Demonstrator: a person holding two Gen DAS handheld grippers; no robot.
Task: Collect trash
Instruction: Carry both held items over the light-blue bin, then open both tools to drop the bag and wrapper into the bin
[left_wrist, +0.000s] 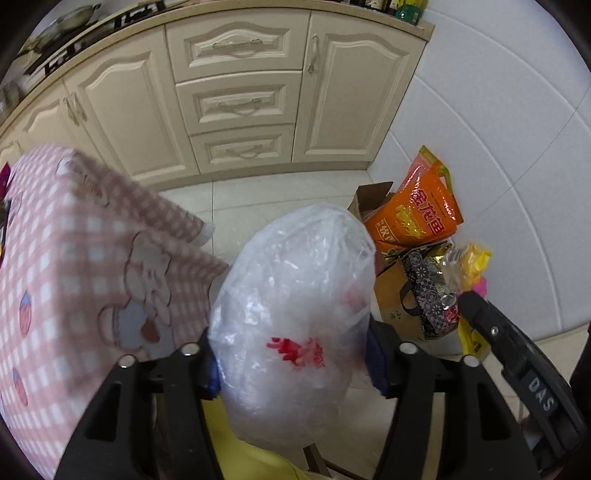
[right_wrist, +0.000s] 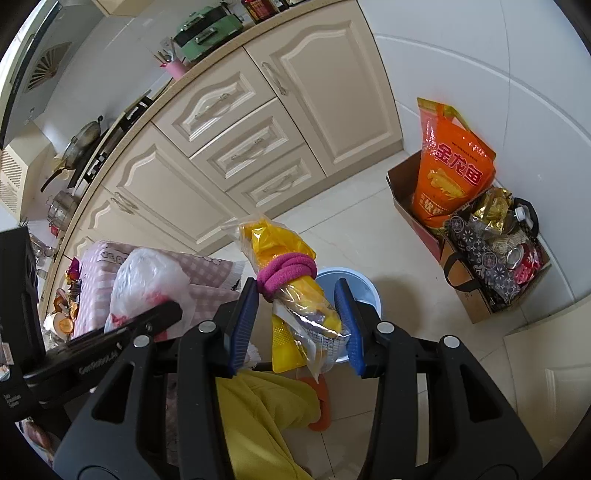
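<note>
A puffy clear plastic bag (left_wrist: 295, 295) with red print fills the space between the blue pads of my left gripper (left_wrist: 293, 369), which is shut on it, over the floor beside the table. In the right wrist view the same bag (right_wrist: 147, 280) hangs off the table's corner. My right gripper (right_wrist: 295, 328) is shut on a yellow packet (right_wrist: 280, 243) wrapped in clear film and bound with a pink hair tie (right_wrist: 286, 273). It hangs above a light blue bin (right_wrist: 358, 284) on the floor.
A table with a pink checked cloth (left_wrist: 74, 240) stands at the left, snack litter (right_wrist: 64, 317) on it. A cardboard box (right_wrist: 476, 299) against the white wall holds an orange rice bag (right_wrist: 450, 170) and wrappers. Cream cabinets (left_wrist: 240, 103) lie ahead. A person's yellow trouser leg (right_wrist: 258, 413) is below.
</note>
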